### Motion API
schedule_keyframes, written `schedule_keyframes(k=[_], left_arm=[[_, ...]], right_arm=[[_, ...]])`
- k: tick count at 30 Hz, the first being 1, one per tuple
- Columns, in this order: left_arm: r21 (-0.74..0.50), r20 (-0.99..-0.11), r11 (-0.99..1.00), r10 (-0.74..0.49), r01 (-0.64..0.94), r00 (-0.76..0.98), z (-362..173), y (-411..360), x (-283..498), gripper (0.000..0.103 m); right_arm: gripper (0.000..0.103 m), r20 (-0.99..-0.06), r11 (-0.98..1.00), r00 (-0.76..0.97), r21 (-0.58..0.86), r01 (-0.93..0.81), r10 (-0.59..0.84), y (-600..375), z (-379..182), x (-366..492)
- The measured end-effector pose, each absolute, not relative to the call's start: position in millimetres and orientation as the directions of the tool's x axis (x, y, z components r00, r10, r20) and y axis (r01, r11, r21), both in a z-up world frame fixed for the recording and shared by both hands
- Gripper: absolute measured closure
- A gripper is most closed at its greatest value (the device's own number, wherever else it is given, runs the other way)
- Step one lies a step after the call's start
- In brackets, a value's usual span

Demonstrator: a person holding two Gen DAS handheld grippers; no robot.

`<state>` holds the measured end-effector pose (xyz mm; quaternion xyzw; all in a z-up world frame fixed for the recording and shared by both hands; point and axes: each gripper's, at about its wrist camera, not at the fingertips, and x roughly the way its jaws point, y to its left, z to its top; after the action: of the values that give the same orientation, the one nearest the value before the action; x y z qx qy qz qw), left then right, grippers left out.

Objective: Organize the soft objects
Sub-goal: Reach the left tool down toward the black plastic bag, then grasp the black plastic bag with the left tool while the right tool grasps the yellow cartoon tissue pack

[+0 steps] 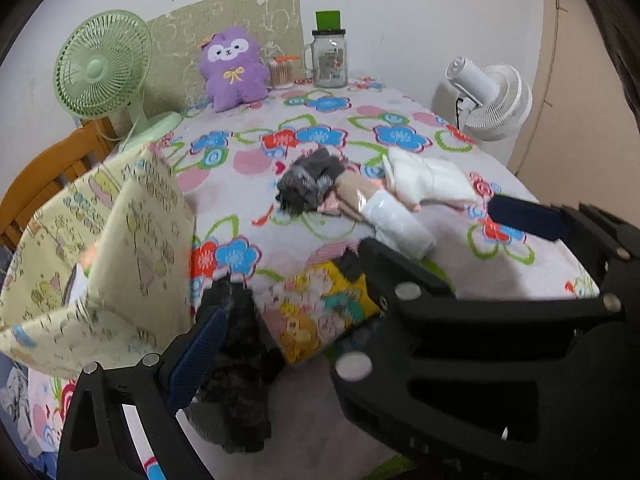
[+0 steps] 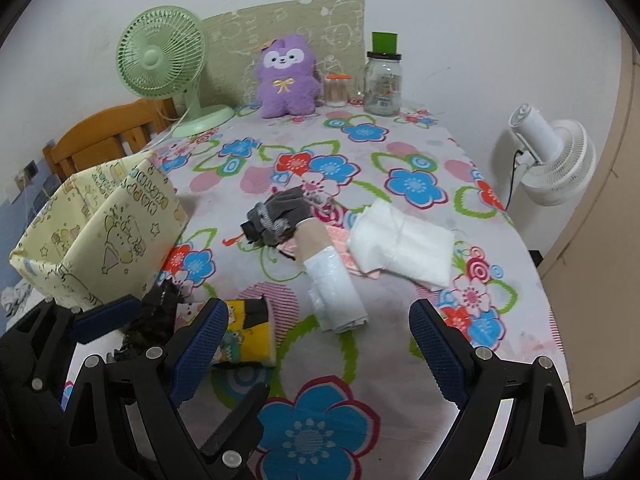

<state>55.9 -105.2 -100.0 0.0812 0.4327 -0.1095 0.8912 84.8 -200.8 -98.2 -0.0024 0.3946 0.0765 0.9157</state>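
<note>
Your right gripper (image 2: 318, 334) stands wide open around the rolled white cloth (image 2: 336, 294) (glossy, tube-like), whose long axis runs away from the fingertips, tilted left. Your left gripper (image 2: 150, 316) brackets dark fuzzy fabric (image 2: 154, 316); grip unclear.

Rolled socks (image 2: 304, 248) on floral tablecloth (image 2: 400, 360)

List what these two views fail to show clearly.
- Storage box interior: left wrist view, hidden by its near wall.
- Black fuzzy item: left wrist view, blurred, partly behind the left tongs.
- Jar label: both views, too small to read.
</note>
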Motion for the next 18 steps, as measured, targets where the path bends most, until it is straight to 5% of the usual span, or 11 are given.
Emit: schedule_keyframes(k=[18], left_arm=[[0.029, -0.817, 0.984, -0.078, 0.176, 0.571, -130, -70, 51, 0.006]], right_arm=[[0.009, -0.773, 0.962, 0.597, 0.061, -0.266, 0.214, -161, -129, 91]])
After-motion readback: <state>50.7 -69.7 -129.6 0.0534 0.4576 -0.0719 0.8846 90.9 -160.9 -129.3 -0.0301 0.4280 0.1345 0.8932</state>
